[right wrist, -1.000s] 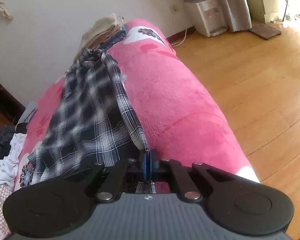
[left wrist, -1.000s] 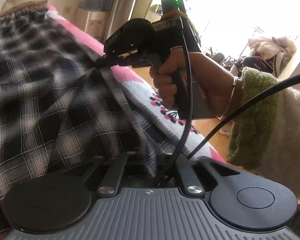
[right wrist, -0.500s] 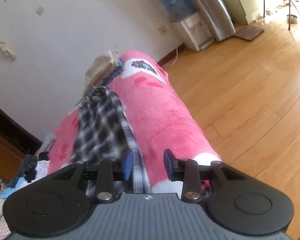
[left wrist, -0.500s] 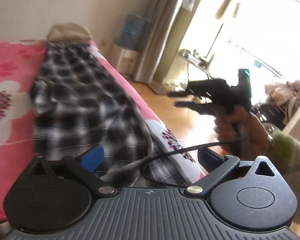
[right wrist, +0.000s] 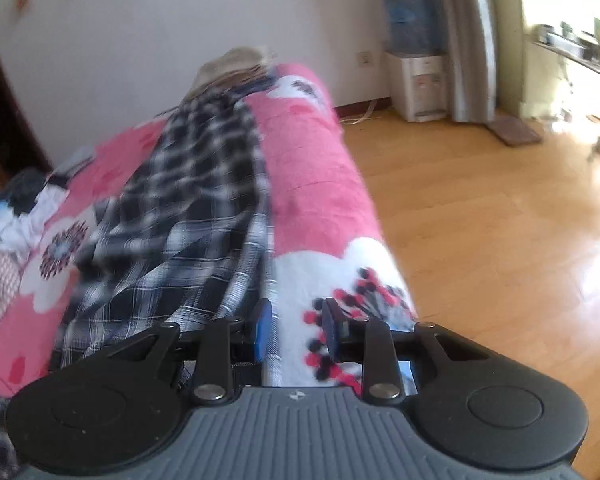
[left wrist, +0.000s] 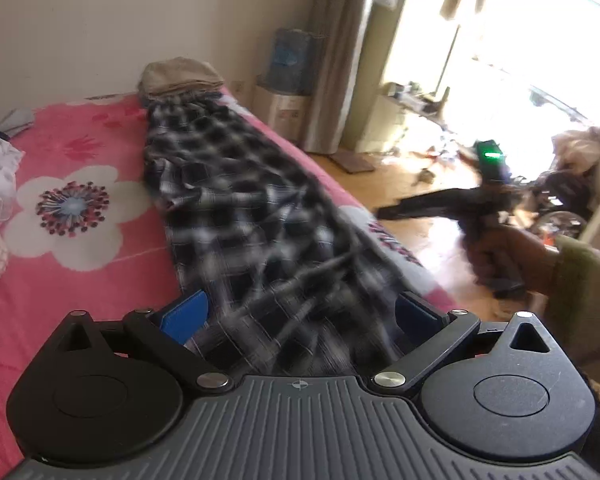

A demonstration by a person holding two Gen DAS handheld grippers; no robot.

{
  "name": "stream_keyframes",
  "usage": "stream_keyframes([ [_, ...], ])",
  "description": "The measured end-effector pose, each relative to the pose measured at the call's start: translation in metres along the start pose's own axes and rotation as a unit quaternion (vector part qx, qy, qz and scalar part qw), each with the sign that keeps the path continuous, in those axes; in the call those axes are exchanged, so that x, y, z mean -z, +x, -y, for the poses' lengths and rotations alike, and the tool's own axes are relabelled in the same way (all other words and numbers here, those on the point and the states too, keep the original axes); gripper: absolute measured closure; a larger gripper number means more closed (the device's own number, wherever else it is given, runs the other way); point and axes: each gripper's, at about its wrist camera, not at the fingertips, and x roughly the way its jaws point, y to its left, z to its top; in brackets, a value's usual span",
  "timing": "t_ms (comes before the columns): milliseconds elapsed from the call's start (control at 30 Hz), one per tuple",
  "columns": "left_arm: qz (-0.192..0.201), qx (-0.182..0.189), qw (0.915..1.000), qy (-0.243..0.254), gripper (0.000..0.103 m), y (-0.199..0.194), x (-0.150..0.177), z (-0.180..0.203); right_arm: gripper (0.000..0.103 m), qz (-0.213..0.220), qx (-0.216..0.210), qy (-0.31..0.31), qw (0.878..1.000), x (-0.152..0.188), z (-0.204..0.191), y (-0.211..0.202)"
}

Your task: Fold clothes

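Left wrist view: the left tongs point(left wrist: 300, 314) stand wide apart, their blue pads flanking a black-and-white plaid shirt point(left wrist: 244, 208) of thin woven cloth, stretched in a long rumpled strip along the edge of a bed point(left wrist: 80, 248) under a fleecy pink blanket with white flower prints. A folded beige stack point(left wrist: 180, 76) sits at the shirt's far end. From the right wrist, the right tongs point(right wrist: 296, 330) are also apart, empty, just above the shirt's near hem by the rounded bed edge, with glossy wooden floor point(right wrist: 500, 220) beyond.
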Motion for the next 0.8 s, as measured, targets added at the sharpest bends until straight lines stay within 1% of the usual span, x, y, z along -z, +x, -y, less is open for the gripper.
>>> stream_keyframes([
  [100, -0.021, 0.051, 0.9984, -0.015, 0.002, 0.000, 0.004, -0.010, 0.073, -0.010, -0.012, -0.027, 1.000, -0.002, -0.011, 0.019],
  [133, -0.025, 0.065, 0.9973, -0.023, 0.002, 0.001, 0.006, -0.013, 0.073, -0.015, -0.012, -0.039, 0.999, -0.002, -0.014, 0.026],
  [167, -0.027, 0.070, 0.9967, -0.031, 0.002, 0.005, 0.007, -0.016, 0.073, -0.020, -0.008, -0.054, 0.998, -0.001, -0.017, 0.033],
  [233, -0.033, 0.063, 0.9966, -0.040, 0.002, 0.015, 0.011, -0.019, 0.073, -0.028, -0.002, -0.076, 0.997, 0.001, -0.022, 0.048],
  [267, -0.039, 0.055, 0.9969, -0.041, 0.002, 0.020, 0.012, -0.020, 0.074, -0.028, 0.001, -0.075, 0.997, 0.001, -0.020, 0.051],
  [333, -0.053, 0.037, 0.9971, -0.040, 0.002, 0.030, 0.016, -0.022, 0.079, -0.017, 0.009, -0.047, 0.999, -0.002, -0.009, 0.053],
  [367, -0.058, 0.030, 0.9971, -0.039, 0.002, 0.033, 0.019, -0.024, 0.085, -0.011, 0.013, -0.034, 0.999, -0.003, -0.003, 0.054],
  [433, -0.067, 0.015, 0.9968, -0.041, 0.002, 0.038, 0.024, -0.030, 0.087, 0.000, 0.021, -0.006, 1.000, -0.006, 0.009, 0.056],
  [467, -0.073, 0.009, 0.9962, -0.046, 0.002, 0.040, 0.026, -0.033, 0.090, 0.005, 0.025, 0.008, 1.000, -0.007, 0.015, 0.057],
  [533, -0.080, -0.003, 0.9954, -0.052, 0.002, 0.041, 0.030, -0.039, 0.090, 0.016, 0.033, 0.035, 0.999, -0.010, 0.026, 0.059],
  [567, -0.083, -0.009, 0.9950, -0.055, 0.002, 0.041, 0.032, -0.043, 0.090, 0.021, 0.028, 0.045, 0.998, -0.011, 0.030, 0.058],
  [667, -0.086, -0.035, 0.9939, -0.060, 0.002, 0.039, 0.037, -0.051, 0.090, 0.037, -0.022, 0.060, 0.997, -0.014, 0.031, 0.046],
  [733, -0.086, -0.051, 0.9927, -0.067, 0.003, 0.035, 0.039, -0.056, 0.089, 0.033, -0.060, 0.076, 0.995, -0.013, 0.027, 0.036],
  [800, -0.085, -0.063, 0.9925, -0.062, 0.003, 0.030, 0.041, -0.058, 0.088, 0.023, -0.099, 0.095, 0.990, -0.010, 0.023, 0.023],
])
